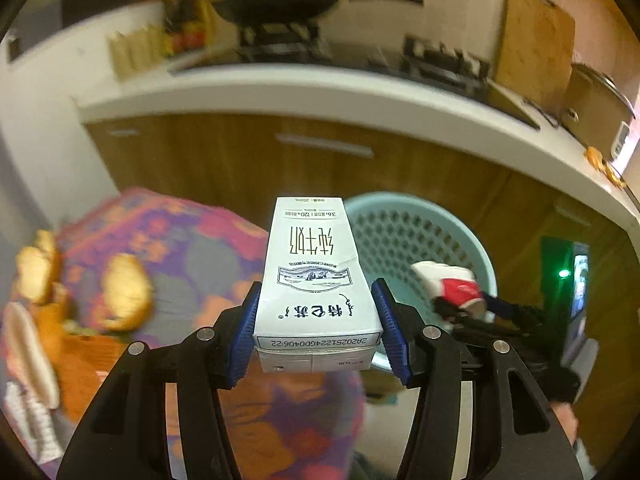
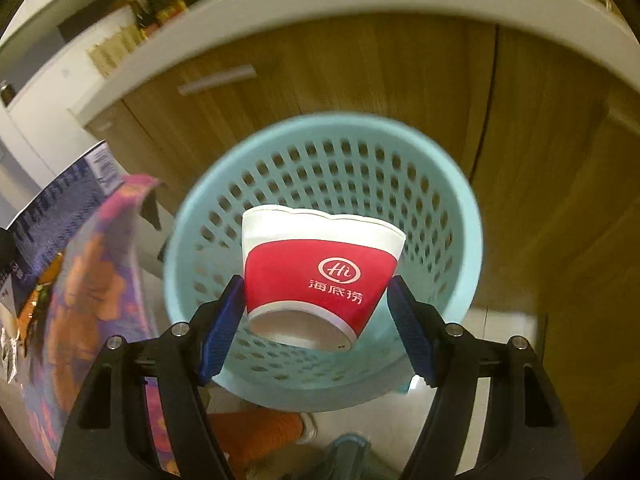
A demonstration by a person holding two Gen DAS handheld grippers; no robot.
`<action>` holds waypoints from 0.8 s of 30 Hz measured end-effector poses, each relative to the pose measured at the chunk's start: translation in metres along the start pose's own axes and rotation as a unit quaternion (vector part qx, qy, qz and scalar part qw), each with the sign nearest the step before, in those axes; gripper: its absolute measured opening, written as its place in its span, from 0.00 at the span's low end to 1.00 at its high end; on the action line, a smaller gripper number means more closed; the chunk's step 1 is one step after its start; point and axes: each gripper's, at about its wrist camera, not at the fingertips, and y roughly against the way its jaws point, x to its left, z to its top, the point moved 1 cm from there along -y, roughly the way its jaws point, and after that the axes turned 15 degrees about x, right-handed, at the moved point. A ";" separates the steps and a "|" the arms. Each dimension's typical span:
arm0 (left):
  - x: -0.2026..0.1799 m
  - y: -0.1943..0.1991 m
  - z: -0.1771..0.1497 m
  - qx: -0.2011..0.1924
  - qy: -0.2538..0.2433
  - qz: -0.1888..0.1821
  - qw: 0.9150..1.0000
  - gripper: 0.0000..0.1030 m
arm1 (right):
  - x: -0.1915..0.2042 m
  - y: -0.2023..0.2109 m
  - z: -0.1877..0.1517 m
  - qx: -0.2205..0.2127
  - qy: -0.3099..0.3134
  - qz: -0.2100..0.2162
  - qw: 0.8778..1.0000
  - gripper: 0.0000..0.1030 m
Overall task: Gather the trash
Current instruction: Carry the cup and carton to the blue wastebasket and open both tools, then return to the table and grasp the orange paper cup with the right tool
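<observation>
My left gripper (image 1: 316, 336) is shut on a white milk carton (image 1: 312, 276) with black print, held in the air beside the table. My right gripper (image 2: 316, 320) is shut on a red and white paper cup (image 2: 320, 276), held over the mouth of a light blue perforated waste basket (image 2: 440, 184). In the left wrist view the basket (image 1: 400, 232) stands behind the carton, and the right gripper with the cup (image 1: 448, 288) is over it on the right.
A table with a purple and orange patterned cloth (image 1: 180, 240) carries bread pieces (image 1: 124, 292) at the left. Wooden cabinets (image 1: 320, 160) under a white counter (image 1: 360, 92) stand behind the basket. A wok (image 1: 276, 4) sits on the stove.
</observation>
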 end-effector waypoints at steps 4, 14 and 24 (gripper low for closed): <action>-0.011 -0.027 0.011 0.025 -0.002 -0.018 1.000 0.51 | -0.005 -0.018 -0.002 0.020 -0.007 -0.002 1.000 0.67; -0.036 -0.068 0.019 0.070 -0.035 -0.029 0.997 0.52 | -0.029 -0.007 0.001 0.015 -0.031 0.006 0.999 0.67; -0.012 -0.037 0.004 0.034 -0.013 -0.028 0.999 0.58 | -0.032 0.027 -0.003 -0.019 -0.033 0.002 0.999 0.68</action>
